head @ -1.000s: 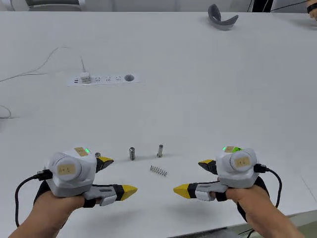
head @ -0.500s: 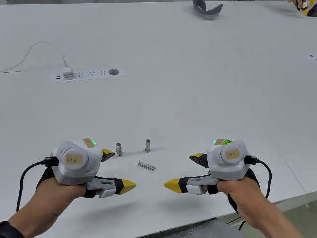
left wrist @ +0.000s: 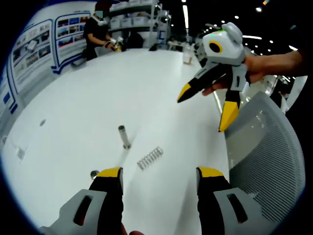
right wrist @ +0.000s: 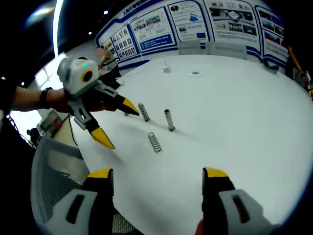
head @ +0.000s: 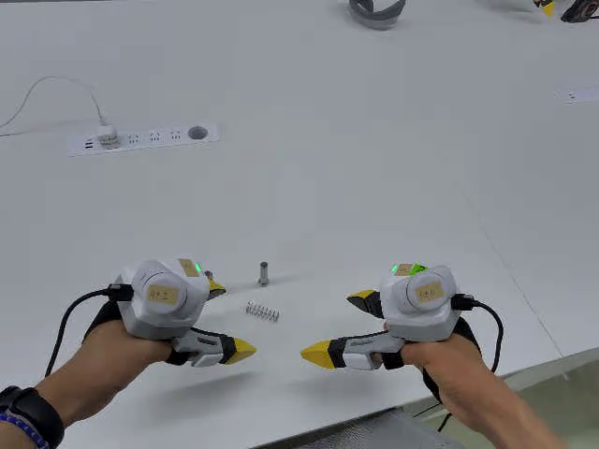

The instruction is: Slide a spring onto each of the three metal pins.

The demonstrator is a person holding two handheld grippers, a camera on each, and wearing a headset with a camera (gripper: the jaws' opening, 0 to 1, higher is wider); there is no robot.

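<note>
About one of three done: the sprung pin (right wrist: 143,111) looks finished and the bare pin (head: 264,273) is still open. The third pin (left wrist: 94,173) is too hidden to judge. The loose spring (head: 263,311) lies on the surface (head: 374,187) between the left gripper (head: 231,320) and the right gripper (head: 332,325), nearer the left and touching neither. Both sets of fingers are apart and empty.

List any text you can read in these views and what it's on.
Nothing reads clearly.
Tan paper sticker on the left gripper: dark marks, too small to read.
Matching tan sticker on the right gripper: too small.
Blue-and-white wall posters: blurred.
</note>
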